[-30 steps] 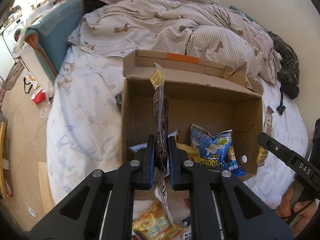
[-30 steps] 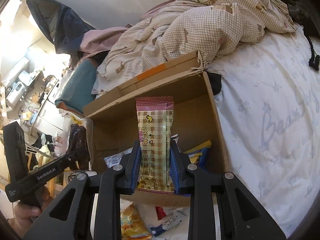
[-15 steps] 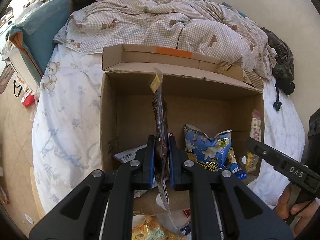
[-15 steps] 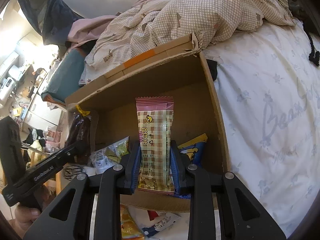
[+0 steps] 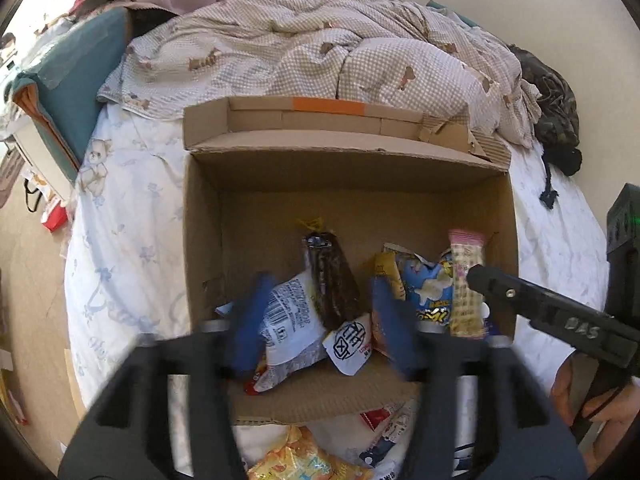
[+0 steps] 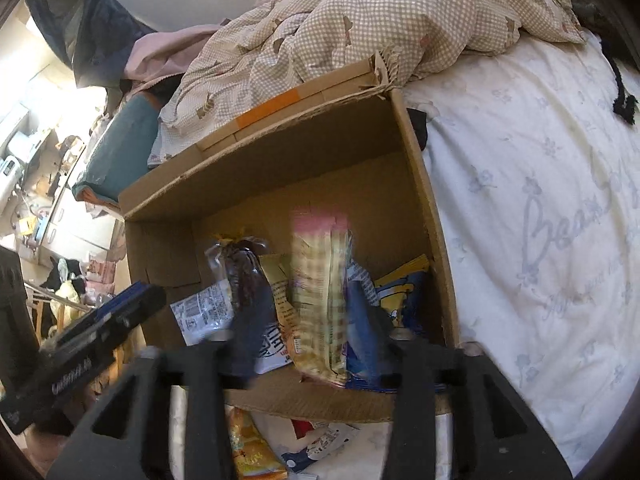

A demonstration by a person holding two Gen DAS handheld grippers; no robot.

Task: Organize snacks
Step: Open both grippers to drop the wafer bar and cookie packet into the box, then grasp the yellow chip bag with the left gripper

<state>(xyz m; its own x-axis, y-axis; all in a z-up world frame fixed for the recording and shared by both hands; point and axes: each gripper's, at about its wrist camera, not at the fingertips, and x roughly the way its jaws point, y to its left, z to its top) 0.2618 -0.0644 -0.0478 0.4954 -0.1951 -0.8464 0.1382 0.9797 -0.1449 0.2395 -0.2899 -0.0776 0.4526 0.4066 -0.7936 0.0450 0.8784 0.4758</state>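
An open cardboard box (image 5: 204, 216) (image 6: 424, 208) lies on the bed with several snack packs inside. My left gripper (image 5: 320, 320) is open above the box's near side; the dark brown snack bag (image 5: 332, 280) (image 6: 244, 272) it held lies free in the box on a white pack (image 5: 292, 316). My right gripper (image 6: 308, 336) is open too, its fingers blurred. The pink-topped checkered snack bar (image 6: 320, 292) (image 5: 466, 280) stands between the fingers, loose, inside the box beside a blue bag (image 5: 430, 292).
A rumpled checkered duvet (image 5: 320, 52) lies behind the box. More snack packs (image 5: 304, 460) (image 6: 252, 452) lie on the white sheet in front of the box. A teal cushion (image 5: 76, 92) is at the bed's left. A dark cord (image 6: 624, 100) lies at right.
Both grippers moved forward over the box and opened. The brown bag dropped from the left gripper into the box; the checkered bar is released by the right gripper.
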